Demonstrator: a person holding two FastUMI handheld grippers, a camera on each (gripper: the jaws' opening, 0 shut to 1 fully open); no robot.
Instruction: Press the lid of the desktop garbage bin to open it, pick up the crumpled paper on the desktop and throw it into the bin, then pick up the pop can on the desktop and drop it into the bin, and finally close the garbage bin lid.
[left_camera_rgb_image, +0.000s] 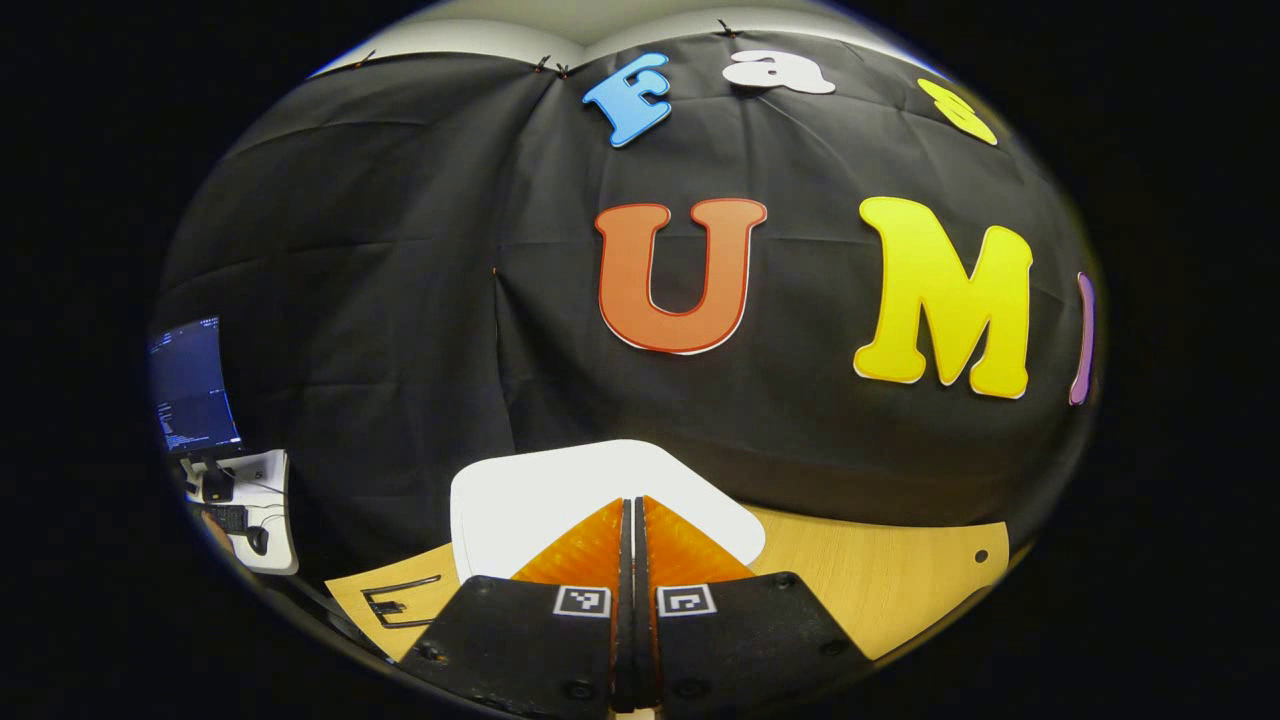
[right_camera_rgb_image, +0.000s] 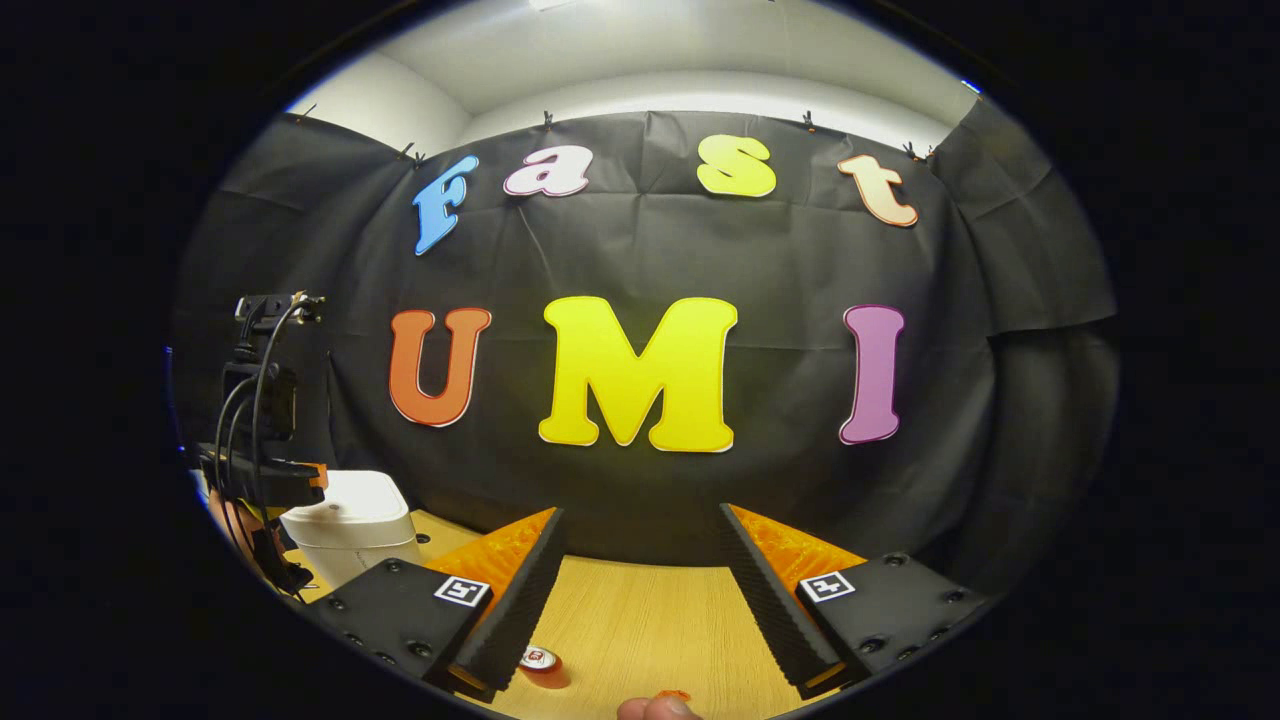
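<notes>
Directly ahead of the left gripper (left_camera_rgb_image: 633, 520), we are finding the bin (left_camera_rgb_image: 560, 500), its flat white lid lying just beyond and under the fingers, which are pressed together with nothing between them. We are judging this to be the lid-press step, and the left hand the nearer one for it: the closed fingertips are pointing straight at the middle of the lid, though we cannot tell whether they are touching it.

Over on the right gripper view, we are seeing the same bin (right_camera_rgb_image: 350, 515) off to the left side, well apart from the right gripper (right_camera_rgb_image: 640, 580), whose fingers are standing wide apart and empty above the wooden surface (right_camera_rgb_image: 640, 620). A can (right_camera_rgb_image: 540, 660) is lying on the surface just beside the left finger, low in that view, its end facing us.

We are counting one bin and one can; we are not making out any paper.
</notes>
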